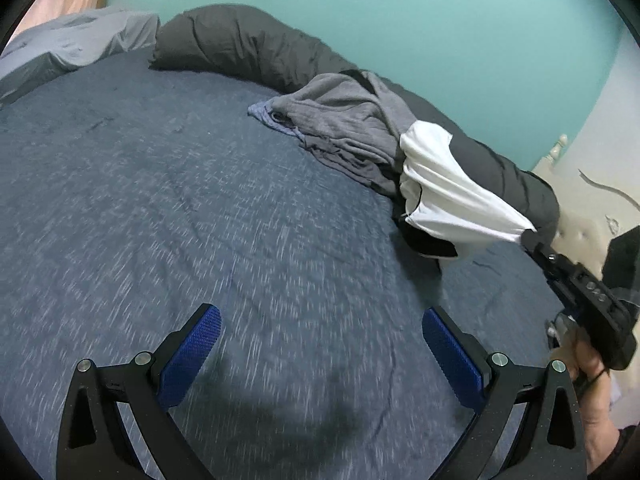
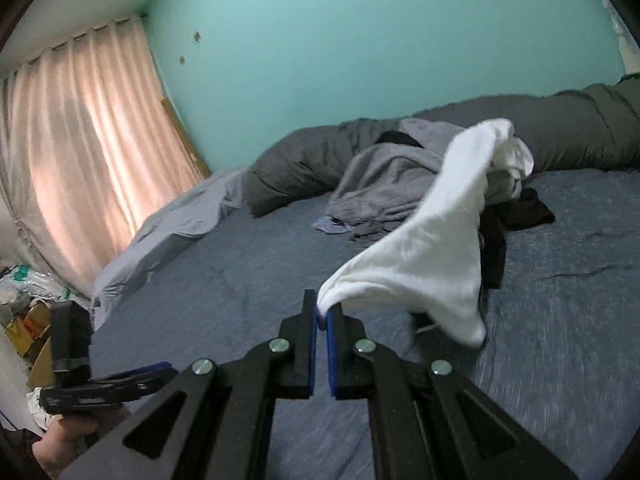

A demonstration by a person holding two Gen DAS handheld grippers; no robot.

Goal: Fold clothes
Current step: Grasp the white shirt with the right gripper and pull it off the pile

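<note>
White garment [image 2: 420,248] hides part of the black clothing [image 2: 516,216] behind it.

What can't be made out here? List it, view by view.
- White garment, both views: bunched in the right gripper, so its type is unclear.
- Black cloth, right wrist view: mostly behind the white garment.
- Grey pile: item count unclear.
- Bedsheet, left wrist view: motion-blurred under the open left gripper.

I see teal wall [image 2: 360,40], backlit pink curtain [image 2: 80,140] at left, bed in blue sheet [image 1: 160,220], grey duvet [image 1: 240,44] rolled along wall, clutter on floor [image 2: 20,296]
</note>
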